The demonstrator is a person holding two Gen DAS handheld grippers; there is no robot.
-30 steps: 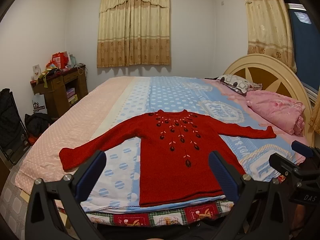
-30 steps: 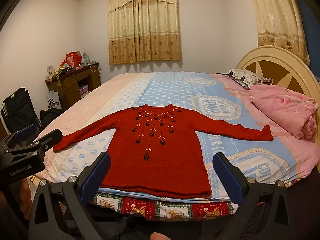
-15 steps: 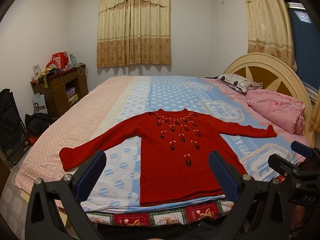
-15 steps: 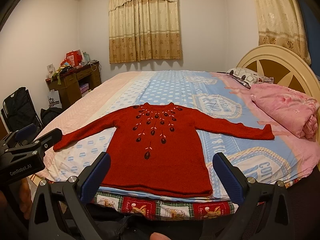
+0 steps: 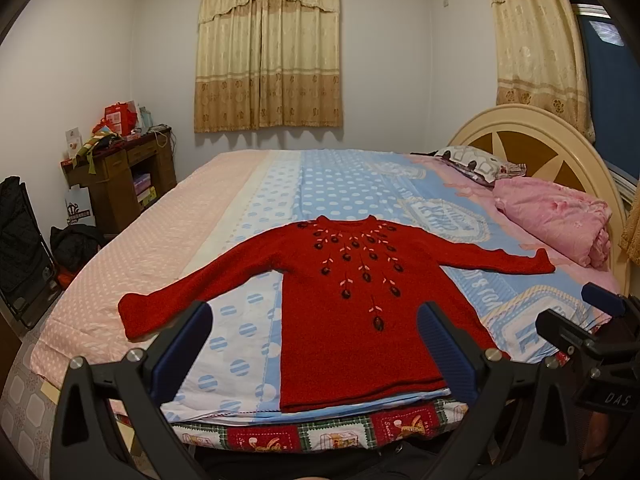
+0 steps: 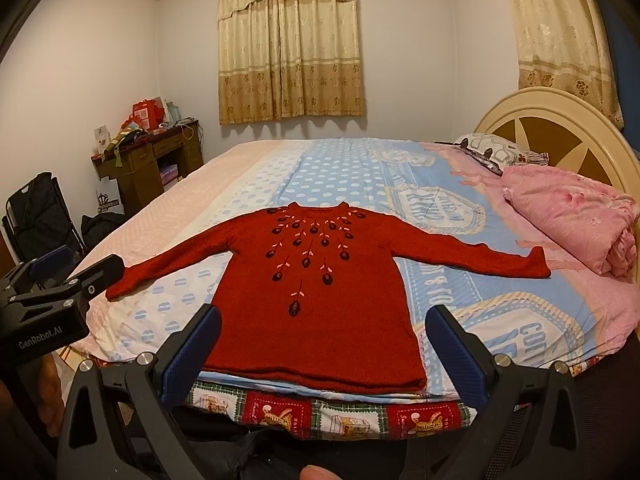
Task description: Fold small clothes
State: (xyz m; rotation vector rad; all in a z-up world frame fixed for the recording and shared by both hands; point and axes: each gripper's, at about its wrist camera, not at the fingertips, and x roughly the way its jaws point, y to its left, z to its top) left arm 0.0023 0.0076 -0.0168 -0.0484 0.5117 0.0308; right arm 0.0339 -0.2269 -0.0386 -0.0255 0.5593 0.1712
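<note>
A small red knit sweater [image 5: 360, 304] with dark embroidered flowers lies flat, front up, on the bed, both sleeves spread out sideways and its hem at the near edge. It also shows in the right wrist view [image 6: 320, 304]. My left gripper [image 5: 316, 344] is open and empty, held in the air in front of the hem. My right gripper [image 6: 324, 344] is open and empty too, at about the same height before the hem. The right gripper also shows at the right edge of the left wrist view [image 5: 600, 320], and the left gripper at the left of the right wrist view [image 6: 52, 280].
The bed [image 5: 352, 184] has a blue and pink dotted sheet. A folded pink quilt [image 5: 560, 216] and a pillow [image 5: 476, 164] lie by the round headboard [image 5: 552, 148] on the right. A cluttered wooden desk [image 5: 120, 172] and a black chair [image 5: 20, 240] stand on the left.
Both grippers have risen and tilted a little, so the sweater sits slightly lower in view. Both stay open. The sweater has not moved.
</note>
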